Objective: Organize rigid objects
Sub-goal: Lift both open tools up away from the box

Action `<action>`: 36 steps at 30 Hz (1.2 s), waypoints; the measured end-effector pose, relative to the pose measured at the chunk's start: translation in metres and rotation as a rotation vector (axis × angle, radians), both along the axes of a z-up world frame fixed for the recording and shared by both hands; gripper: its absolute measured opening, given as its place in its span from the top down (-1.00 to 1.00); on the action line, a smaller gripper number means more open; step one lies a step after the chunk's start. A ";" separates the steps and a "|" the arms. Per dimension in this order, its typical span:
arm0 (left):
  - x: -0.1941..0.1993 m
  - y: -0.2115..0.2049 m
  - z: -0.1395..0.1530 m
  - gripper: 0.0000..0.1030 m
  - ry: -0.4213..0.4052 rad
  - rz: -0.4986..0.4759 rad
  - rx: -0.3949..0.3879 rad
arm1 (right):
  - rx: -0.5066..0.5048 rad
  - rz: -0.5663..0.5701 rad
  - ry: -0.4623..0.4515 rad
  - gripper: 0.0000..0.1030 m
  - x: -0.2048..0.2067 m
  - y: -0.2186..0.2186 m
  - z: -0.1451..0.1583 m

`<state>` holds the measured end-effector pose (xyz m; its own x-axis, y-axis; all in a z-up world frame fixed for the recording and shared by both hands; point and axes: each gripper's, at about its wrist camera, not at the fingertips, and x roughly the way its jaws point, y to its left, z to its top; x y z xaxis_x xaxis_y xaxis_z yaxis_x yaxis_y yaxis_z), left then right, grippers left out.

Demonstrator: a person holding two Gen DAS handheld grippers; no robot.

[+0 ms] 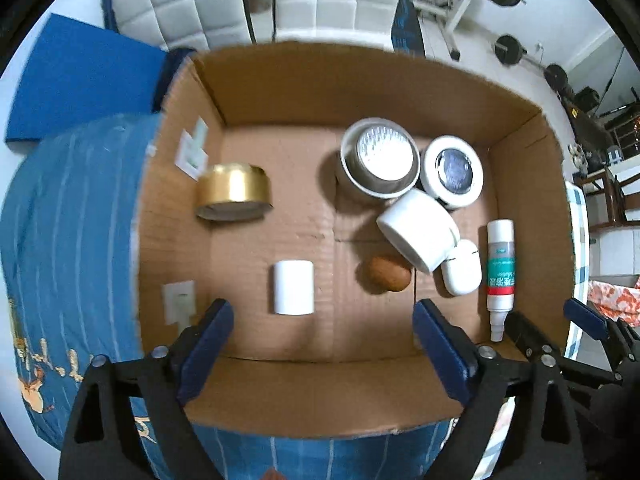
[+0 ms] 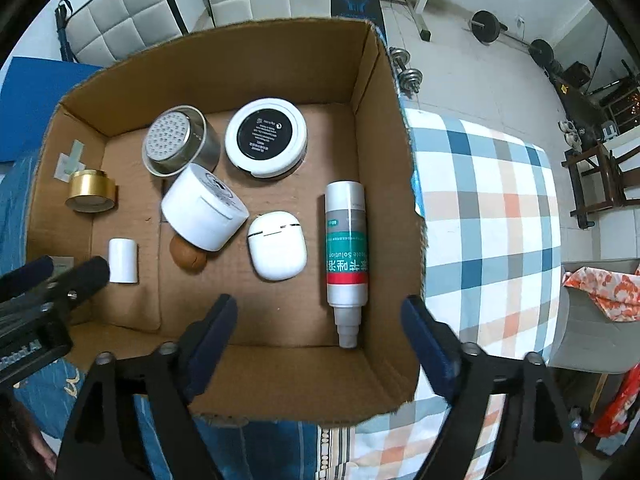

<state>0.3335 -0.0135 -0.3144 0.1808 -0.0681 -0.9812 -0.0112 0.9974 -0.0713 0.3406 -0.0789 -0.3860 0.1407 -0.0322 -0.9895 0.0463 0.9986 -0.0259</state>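
Above the cardboard box (image 1: pixel 304 392), left gripper (image 1: pixel 323 322) and right gripper (image 2: pixel 319 318) with jaws spread wide (gripping nothing, touching nothing).

Left hand-held gripper (image 1: pixel 322 342): black angular frame, dark blue finger pads (image 1: pixel 208 350), silver screws
Right hand-held gripper (image 2: pixel 318 342): same black frame, blue pads (image 2: pixel 212 340), round silver screws

Brown cardboard box (image 2: pixel 372 92), gold tape roll (image 1: pixel 232 192), white earbud case (image 2: pixel 277 246), checked cloth (image 2: pixel 488 216) (blue, orange, white)
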 end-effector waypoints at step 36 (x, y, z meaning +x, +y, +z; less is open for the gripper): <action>-0.182 0.014 0.216 -0.94 -0.390 0.032 0.008 | 0.133 -0.018 -0.267 -1.00 -0.176 -0.021 0.202</action>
